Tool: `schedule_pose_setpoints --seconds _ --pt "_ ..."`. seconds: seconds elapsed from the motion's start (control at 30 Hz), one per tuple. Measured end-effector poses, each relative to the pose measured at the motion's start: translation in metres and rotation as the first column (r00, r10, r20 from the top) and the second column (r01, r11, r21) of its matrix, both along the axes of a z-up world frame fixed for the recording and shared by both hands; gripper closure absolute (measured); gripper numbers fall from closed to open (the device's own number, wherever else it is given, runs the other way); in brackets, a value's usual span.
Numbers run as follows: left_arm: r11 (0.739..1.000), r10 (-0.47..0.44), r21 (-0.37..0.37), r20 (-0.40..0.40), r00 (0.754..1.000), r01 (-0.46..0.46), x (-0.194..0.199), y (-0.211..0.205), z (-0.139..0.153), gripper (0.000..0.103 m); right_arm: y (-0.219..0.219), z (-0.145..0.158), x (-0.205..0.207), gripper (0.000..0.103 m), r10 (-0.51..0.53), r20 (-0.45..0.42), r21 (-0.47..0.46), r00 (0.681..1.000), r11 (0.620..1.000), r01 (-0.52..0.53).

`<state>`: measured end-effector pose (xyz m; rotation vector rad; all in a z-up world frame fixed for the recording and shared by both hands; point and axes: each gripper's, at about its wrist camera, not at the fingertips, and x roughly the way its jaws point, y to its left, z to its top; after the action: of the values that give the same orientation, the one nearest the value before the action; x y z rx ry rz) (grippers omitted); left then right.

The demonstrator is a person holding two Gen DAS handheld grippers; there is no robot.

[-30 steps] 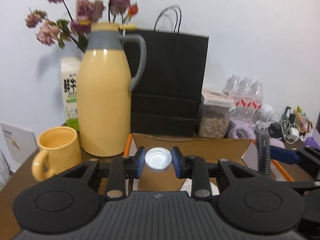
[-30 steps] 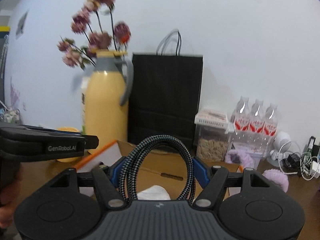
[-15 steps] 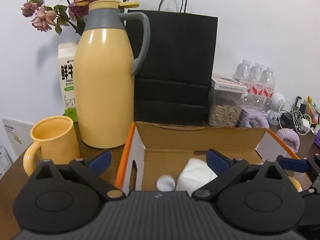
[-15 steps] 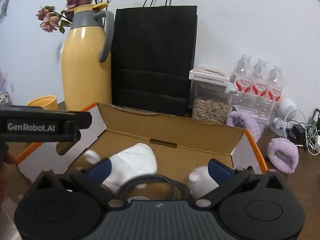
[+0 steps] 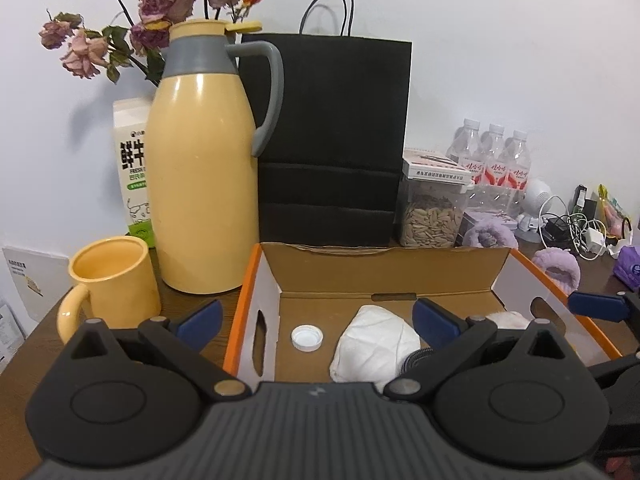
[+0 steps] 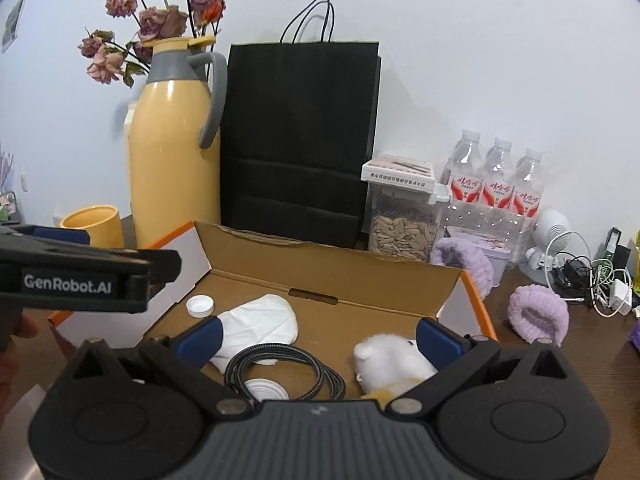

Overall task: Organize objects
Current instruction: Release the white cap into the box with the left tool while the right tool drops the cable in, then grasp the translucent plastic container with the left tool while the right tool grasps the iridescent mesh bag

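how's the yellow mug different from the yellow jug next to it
The yellow mug is short and open-topped; the yellow jug stands far taller and is capped by a lid. The mug is yellow all over, handle included, while the jug has a grey collar and grey handle. The mug's handle points left, the jug's right. Both stand upright on the wooden table, left of the cardboard box.
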<state>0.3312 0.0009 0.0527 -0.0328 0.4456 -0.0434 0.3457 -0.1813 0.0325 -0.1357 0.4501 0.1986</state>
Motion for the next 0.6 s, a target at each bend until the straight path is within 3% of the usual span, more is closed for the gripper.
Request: schedule_pose_setpoints --seconds 0.3,0.43,0.6 --pt "1.0 -0.021 -0.001 0.071 0.997 0.022 -0.043 0.007 0.004 0.0 -0.017 0.004 -0.049 0.0 -0.001 0.041 0.015 0.999 1.0 0.001" --pt "0.999 -0.021 0.031 0.107 0.994 0.018 -0.067 0.005 0.003 0.0 -0.022 -0.002 -0.072 0.0 -0.004 0.053 0.023 0.999 1.0 0.003" --pt "0.997 -0.028 0.068 0.097 0.995 0.021 -0.093 0.0 -0.006 0.0 -0.028 -0.011 -0.098 0.0 -0.004 0.053 0.033 0.999 0.999 0.002"
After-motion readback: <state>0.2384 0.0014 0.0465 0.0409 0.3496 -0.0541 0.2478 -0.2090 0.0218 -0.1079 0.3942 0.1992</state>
